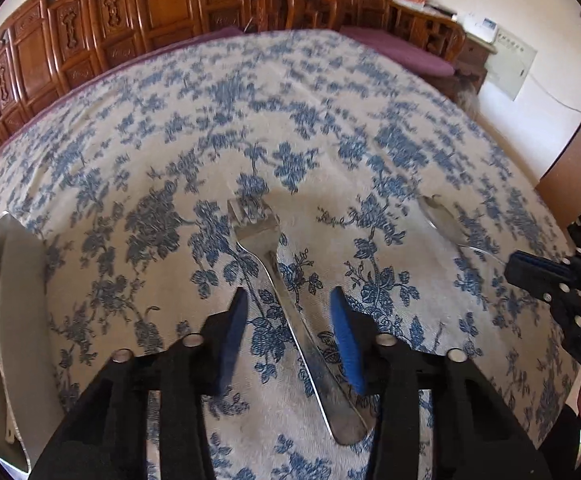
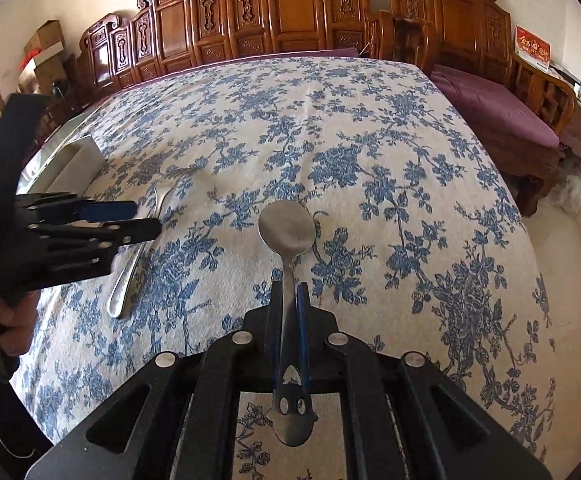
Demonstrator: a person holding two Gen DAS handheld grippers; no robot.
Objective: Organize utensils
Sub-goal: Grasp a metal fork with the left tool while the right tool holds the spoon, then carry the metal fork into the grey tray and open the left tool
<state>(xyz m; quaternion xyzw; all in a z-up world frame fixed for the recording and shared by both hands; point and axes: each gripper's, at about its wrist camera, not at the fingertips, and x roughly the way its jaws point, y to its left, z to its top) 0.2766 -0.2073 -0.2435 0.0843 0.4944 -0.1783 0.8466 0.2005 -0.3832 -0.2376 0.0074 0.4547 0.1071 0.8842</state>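
A table under a blue-flowered cloth point(image 1: 290, 128) carries a fork point(image 1: 286, 288) and a grey tray point(image 1: 14, 280).

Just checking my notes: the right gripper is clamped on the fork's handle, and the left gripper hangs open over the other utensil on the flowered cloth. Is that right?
Not quite. The right gripper is clamped on the spoon, not the fork, as the right wrist view shows. The fork is the one lying on the flowered cloth beneath the open left gripper.

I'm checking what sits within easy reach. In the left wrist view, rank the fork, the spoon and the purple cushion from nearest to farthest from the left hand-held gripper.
1. Fork: its handle lies between the left hand-held gripper's open fingers.
2. Spoon: off to the right.
3. Purple cushion: beyond the table's far edge.
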